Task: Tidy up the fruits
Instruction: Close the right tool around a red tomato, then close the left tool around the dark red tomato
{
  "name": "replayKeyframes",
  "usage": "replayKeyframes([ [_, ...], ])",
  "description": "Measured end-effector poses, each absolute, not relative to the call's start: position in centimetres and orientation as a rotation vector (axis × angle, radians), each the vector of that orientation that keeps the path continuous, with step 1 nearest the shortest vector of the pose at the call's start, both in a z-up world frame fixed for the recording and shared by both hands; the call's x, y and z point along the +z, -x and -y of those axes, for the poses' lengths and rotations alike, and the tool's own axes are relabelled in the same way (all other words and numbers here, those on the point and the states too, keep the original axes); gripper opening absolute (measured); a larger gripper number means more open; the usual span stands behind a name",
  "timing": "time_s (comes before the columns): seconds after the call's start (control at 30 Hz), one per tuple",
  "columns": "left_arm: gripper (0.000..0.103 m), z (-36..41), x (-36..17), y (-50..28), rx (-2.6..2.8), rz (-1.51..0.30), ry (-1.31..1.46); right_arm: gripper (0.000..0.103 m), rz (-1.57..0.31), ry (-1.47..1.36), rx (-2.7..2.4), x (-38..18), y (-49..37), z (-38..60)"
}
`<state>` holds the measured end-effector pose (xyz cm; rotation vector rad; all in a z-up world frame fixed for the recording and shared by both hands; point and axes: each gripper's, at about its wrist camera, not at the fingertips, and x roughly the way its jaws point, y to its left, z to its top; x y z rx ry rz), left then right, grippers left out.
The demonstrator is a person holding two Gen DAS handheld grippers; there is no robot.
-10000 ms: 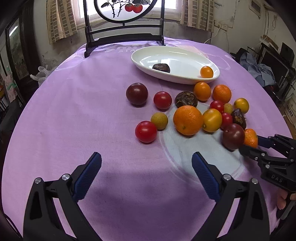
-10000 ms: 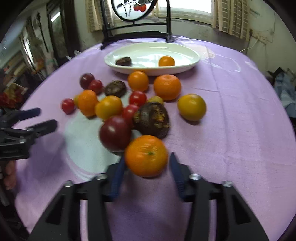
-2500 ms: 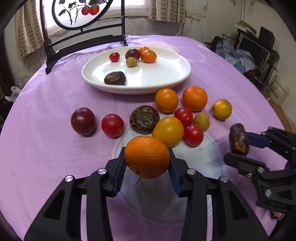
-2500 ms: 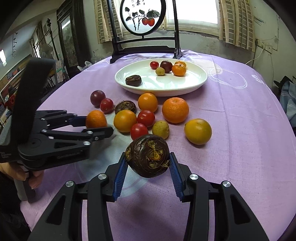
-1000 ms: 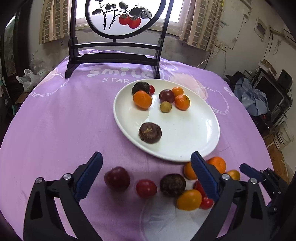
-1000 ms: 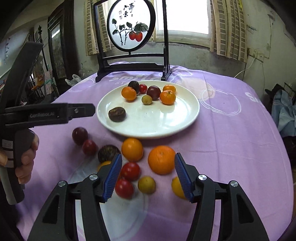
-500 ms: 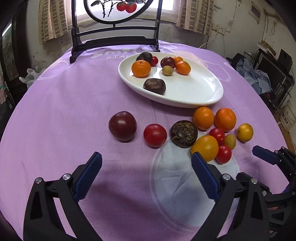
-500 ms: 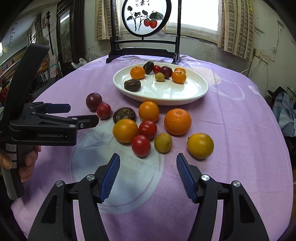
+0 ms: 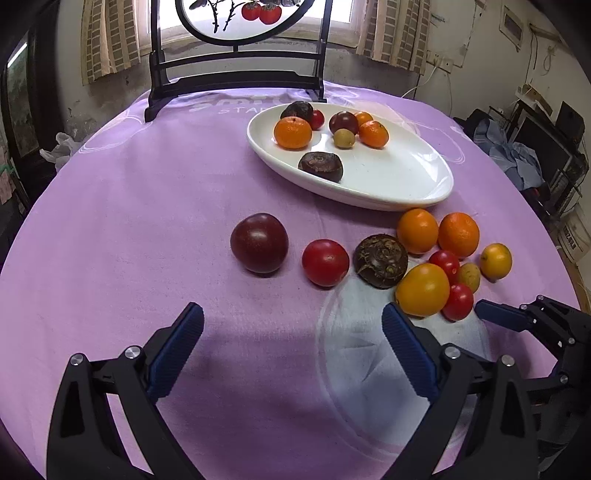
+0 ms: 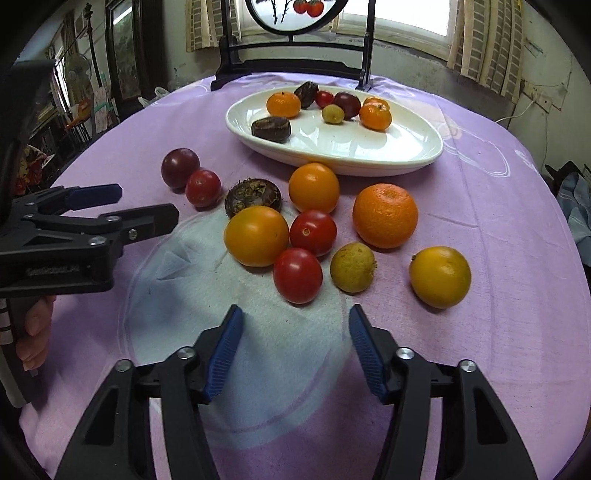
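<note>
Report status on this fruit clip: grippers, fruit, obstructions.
Left gripper and right gripper open, empty. Seven pieces on white plate; nine loose on purple cloth. Red tomato nearest right gripper, path unobstructed.

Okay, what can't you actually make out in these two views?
- Left wrist view: the orange behind the dark plum on the plate is mostly hidden.
- Left wrist view: the right gripper shows one fingertip; the left gripper covers the other.
- Both views: the window screen's top is cropped.
</note>
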<state>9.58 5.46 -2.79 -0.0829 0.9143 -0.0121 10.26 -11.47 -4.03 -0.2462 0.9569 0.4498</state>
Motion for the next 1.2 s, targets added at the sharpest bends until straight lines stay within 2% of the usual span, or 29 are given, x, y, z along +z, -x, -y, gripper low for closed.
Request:
replayKeyframes([
  [0.17,0.095,-5.6,-3.1,-9.8,-0.008,-0.933,0.094,0.048,-0.954,0.252,0.455,-3.8,-11.3,10.4],
  [0.4,0.095,-5.8,-3.0,-9.8,-0.004,-0.920,0.100,0.027,-0.936,0.244,0.446,-3.7,-11.6,10.6],
  [1.07,0.095,-7.7,-3.9,-10.7,0.057,-0.946,0.107,0.027,-0.953,0.172,0.507,-3.4,-9.4,12.9],
  [1.2,0.089,-8.9,-3.7,-10.8,0.102,-0.925,0.111,0.027,-0.948,0.181,0.524,-3.3,-9.0,12.6],
])
